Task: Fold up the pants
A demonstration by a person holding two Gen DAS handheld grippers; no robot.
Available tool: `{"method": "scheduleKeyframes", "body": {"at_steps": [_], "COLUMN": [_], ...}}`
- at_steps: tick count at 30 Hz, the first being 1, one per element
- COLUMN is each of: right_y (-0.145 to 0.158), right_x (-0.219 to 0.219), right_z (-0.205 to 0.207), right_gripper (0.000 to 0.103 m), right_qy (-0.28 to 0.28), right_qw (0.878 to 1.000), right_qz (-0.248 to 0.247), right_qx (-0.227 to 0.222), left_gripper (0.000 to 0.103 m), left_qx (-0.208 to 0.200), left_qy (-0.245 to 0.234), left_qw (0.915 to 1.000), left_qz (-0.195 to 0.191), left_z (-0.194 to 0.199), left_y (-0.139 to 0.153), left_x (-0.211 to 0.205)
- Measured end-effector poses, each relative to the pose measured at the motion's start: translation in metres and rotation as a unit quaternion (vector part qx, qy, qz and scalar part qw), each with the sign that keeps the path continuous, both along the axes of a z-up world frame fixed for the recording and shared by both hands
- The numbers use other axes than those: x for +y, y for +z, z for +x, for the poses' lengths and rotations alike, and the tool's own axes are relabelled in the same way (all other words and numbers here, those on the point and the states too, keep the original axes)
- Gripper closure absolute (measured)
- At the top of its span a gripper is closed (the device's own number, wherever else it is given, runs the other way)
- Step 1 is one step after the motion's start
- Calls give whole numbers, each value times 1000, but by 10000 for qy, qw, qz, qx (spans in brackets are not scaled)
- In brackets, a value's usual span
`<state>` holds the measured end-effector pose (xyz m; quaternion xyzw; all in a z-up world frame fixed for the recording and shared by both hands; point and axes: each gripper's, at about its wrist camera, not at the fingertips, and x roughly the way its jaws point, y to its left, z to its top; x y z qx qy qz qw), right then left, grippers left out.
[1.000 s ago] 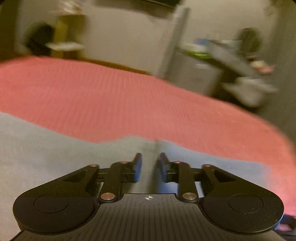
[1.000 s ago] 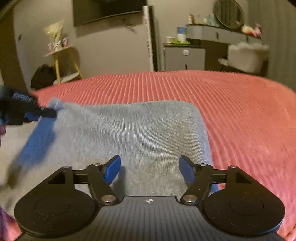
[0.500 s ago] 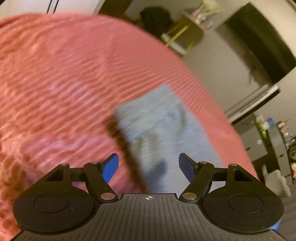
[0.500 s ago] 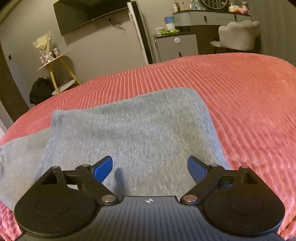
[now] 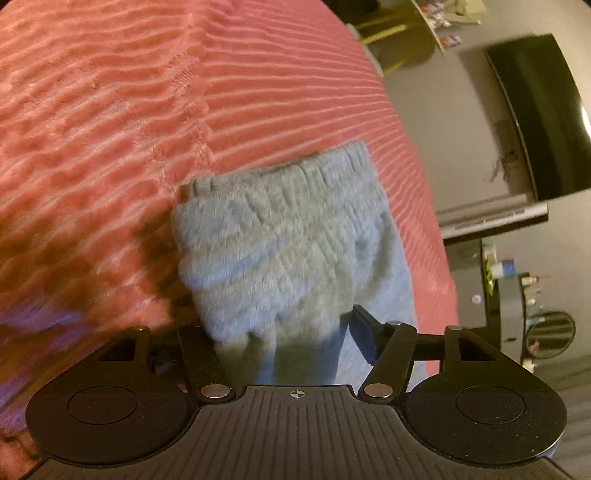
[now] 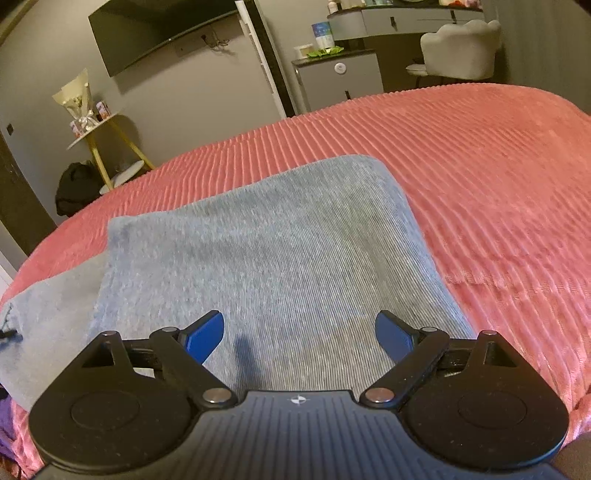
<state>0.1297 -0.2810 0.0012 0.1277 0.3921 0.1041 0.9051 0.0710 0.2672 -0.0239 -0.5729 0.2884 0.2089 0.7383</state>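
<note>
The left claw (image 5: 291, 332) has swung to the pants (image 5: 280, 236) waistband, closing around it; right claw (image 6: 299, 332) spread wide.

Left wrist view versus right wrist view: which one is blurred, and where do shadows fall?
Left wrist view: motion blur smears the bedspread and pants; a dark shadow lies beside the waistband. Right wrist view: sharp, with fisheye bending and a small shadow on the cloth.

Two wrist fisheyes, close, angled down at bed (image 6: 480, 155).
Left view rolled sideways over the pants' (image 5: 288, 236) waistband; right level; both share pants, bedspread, wall TV (image 6: 147, 33).
</note>
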Motion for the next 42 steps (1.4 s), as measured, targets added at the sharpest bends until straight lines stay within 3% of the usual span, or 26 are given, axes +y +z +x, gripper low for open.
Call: {"method": "scheduleKeyframes", "body": {"at_steps": [2,4,8,10,11,12,15,16,18,20,21,23,26,28,31,34,36,37,40,42], "right_y": [1,1,1,0,0,0,0,1,2,3,4,5,10,13,17,23,27,29,33,33], "right_x": [4,5,4,5,6,6,4,3,1,0,-1,-5,-12,-17,-24,-30,-33,-35,-41,-44], "right_z": [-1,-1,-3,-3,-3,-3,-2,-2,-2,-3,-4,-4,-4,-5,-7,-9,-11,-13,-18,-19], "right_gripper": [13,13,13,13,13,13,12,12,12,12,12,12,12,12,12,12,12,12,12,12], "right_qy": [0,7,-26,0,-3,-9,-85,-106,-106,-97,-103,-149,-242,-291,-361,-443,-486,-506,-496,-459], "right_qw": [9999,9999,9999,9999,9998,9999,10000,9999,9999,9999,9998,9996,9987,9977,9960,9934,9918,9910,9889,9882], "right_qz": [-100,-132,-107,-162,-181,-169,-21,22,112,125,149,218,448,605,816,1049,1171,1216,1368,1446], "right_qx": [29,43,40,30,25,13,25,33,52,58,56,62,46,-9,-82,-129,-191,-228,-282,-212], "left_gripper": [65,77,81,77,73,60,43,46,53,70,76,81,82,82,82,82,79,72,43,39], "left_qx": [-61,-223,-794,-1191,-1169,-1038,-205,-56,-197,-171,-159,-182,-261,-390,-757,-1171,-1307,-1283,-717,9], "left_qy": [39,-83,-464,-582,-585,-577,-361,-349,-109,98,63,-241,-896,-1318,-1954,-2673,-3116,-3367,-4003,-4433], "left_qw": [9999,9991,9906,9840,9833,9844,9938,9955,9971,9989,9986,9933,9686,9420,9015,8606,8405,8302,8083,7885], "left_qz": [70,355,1009,1192,1263,1295,1032,882,731,430,494,1117,2303,3063,3787,4175,4234,4253,4257,4263], "left_z": [-3,-6,-3,-5,-2,1,13,18,17,15,15,18,18,24,29,40,51,57,74,88], "left_y": [0,6,28,38,38,35,10,0,-4,-3,2,24,68,103,145,170,169,163,134,104], "left_x": [7,0,-13,-20,-21,-22,-20,-17,-13,-10,-10,-21,-51,-83,-141,-211,-257,-280,-338,-367]}}
